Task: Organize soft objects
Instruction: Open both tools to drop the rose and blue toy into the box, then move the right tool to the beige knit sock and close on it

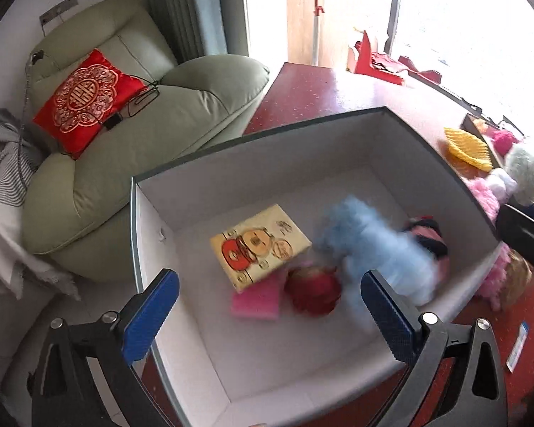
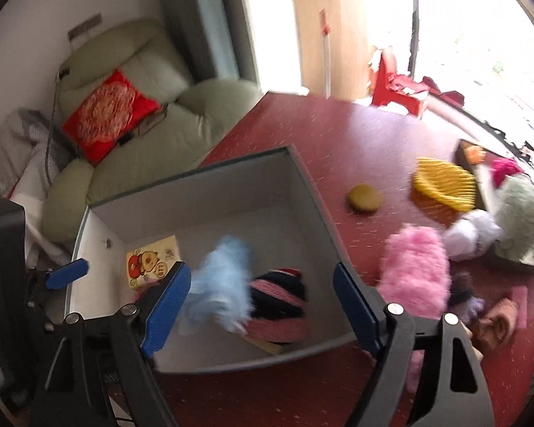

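Observation:
A white box with a dark rim (image 1: pixel 267 131) stands on the red table. In it lie a blurred pale-blue fluffy toy (image 1: pixel 373 245), a pink-and-navy striped knit (image 1: pixel 427 235), a red ball-shaped toy (image 1: pixel 313 290), a pink sponge (image 1: pixel 256 300) and a yellow printed packet (image 1: pixel 260 245). My left gripper (image 1: pixel 268 284) hangs open above the box with nothing between its pads. In the right wrist view, my right gripper (image 2: pixel 261 274) is open over the same box (image 2: pixel 317 192). The blue toy (image 2: pixel 224 277) sits just inside its left finger, apart from the pads, beside the striped knit (image 2: pixel 281 302).
To the right of the box, on the table (image 2: pixel 338 135), lie a pink fluffy toy (image 2: pixel 414 274), white (image 2: pixel 470 235) and green (image 2: pixel 519 220) fluffy balls, a yellow ribbed piece (image 2: pixel 445 181) and an olive round pad (image 2: pixel 365 197). A green armchair (image 1: pixel 142 135) with a red cushion (image 1: pixel 85 99) stands to the left.

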The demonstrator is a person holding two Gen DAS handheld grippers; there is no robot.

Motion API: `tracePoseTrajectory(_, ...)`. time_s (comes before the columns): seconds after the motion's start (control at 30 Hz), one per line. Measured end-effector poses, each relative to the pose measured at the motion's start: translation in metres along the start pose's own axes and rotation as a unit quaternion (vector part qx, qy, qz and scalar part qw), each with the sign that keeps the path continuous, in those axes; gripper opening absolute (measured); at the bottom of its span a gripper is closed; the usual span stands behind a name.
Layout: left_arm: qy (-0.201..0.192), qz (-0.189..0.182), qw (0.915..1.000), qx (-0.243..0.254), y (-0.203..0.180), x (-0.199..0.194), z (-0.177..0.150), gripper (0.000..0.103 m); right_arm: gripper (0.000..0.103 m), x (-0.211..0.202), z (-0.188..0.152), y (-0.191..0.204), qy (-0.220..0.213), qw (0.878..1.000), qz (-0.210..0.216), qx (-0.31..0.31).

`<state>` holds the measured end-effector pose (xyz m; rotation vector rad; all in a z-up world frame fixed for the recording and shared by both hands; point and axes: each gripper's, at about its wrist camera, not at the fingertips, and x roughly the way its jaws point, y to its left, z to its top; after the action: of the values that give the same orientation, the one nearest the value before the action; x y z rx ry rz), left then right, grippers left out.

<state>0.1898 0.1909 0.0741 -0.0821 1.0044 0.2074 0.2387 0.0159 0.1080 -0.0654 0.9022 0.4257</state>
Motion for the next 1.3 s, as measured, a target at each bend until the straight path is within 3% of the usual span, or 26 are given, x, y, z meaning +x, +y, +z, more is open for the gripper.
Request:
tracePoseTrajectory(0.13, -0.004, -0.019, 0.9997, 0.013, -0.006, -0.016, -0.01, 0.103, 0.102, -0.03, -0.029, -0.044, -0.038, 0.997, -0.034, 0.064)
tracePoseTrajectory(0.23, -0.007, -0.047, 0.9985, 0.029, -0.023, -0.027, -0.024, 0.103, 0.103, -0.042, -0.056, -0.091, -0.04, 0.989, -0.06, 0.128)
tracePoseTrajectory(0.37, 0.006, -0.092, 0.9938, 0.063, -0.063, -0.033, -0.048, 0.103, 0.103, -0.043, -0.086, -0.143, -0.009, 0.978, -0.098, 0.183)
tracePoseTrajectory(0.5, -0.005, -0.054, 0.9905, 0.126, -0.109, -0.031, -0.068, 0.103, 0.103, -0.041, -0.116, -0.184, 0.024, 0.967, -0.12, 0.226)
tracePoseTrajectory(0.57, 0.0, -0.056, 0.99, 0.13, -0.121, -0.03, -0.075, 0.103, 0.103, -0.039, -0.127, -0.2, 0.034, 0.962, -0.113, 0.247)
tracePoseTrajectory(0.73, -0.031, -0.058, 0.9891, 0.132, -0.126, -0.048, -0.085, 0.103, 0.103, -0.036, -0.124, -0.203, 0.03, 0.964, -0.112, 0.24)
tracePoseTrajectory(0.83, -0.054, -0.063, 0.9811, 0.175, -0.138, -0.055, -0.095, 0.103, 0.103, -0.03, -0.114, -0.204, 0.021, 0.964, -0.12, 0.236)
tracePoseTrajectory(0.93, -0.066, -0.037, 0.974, 0.214, -0.154, -0.051, -0.103, 0.103, 0.103, -0.021, -0.105, -0.205, 0.024, 0.963, -0.111, 0.247)
tracePoseTrajectory(1.03, -0.075, -0.038, 0.9756, 0.203, -0.155, -0.052, -0.1, 0.103, 0.103, -0.008, -0.1, -0.207, 0.032, 0.959, -0.109, 0.259)
tracePoseTrajectory(1.1, -0.072, -0.017, 0.9768, 0.201, -0.151, -0.04, -0.096, 0.103, 0.102, 0.003, -0.099, -0.206, 0.041, 0.958, -0.099, 0.264)
tracePoseTrajectory(1.13, -0.069, -0.006, 0.9781, 0.196, -0.146, -0.033, -0.092, 0.103, 0.099, 0.01, -0.098, -0.206, 0.05, 0.958, -0.094, 0.268)
tracePoseTrajectory(1.2, -0.057, 0.003, 0.982, 0.18, -0.135, -0.02, -0.086, 0.103, 0.081, 0.019, -0.099, -0.207, 0.064, 0.955, -0.082, 0.276)
tracePoseTrajectory(1.23, -0.05, 0.004, 0.984, 0.171, -0.13, -0.014, -0.082, 0.103, 0.064, 0.023, -0.101, -0.208, 0.073, 0.953, -0.075, 0.283)
tracePoseTrajectory(1.3, -0.045, 0.006, 0.9868, 0.156, -0.12, -0.004, -0.074, 0.103, 0.053, 0.025, -0.109, -0.212, 0.083, 0.95, -0.062, 0.296)
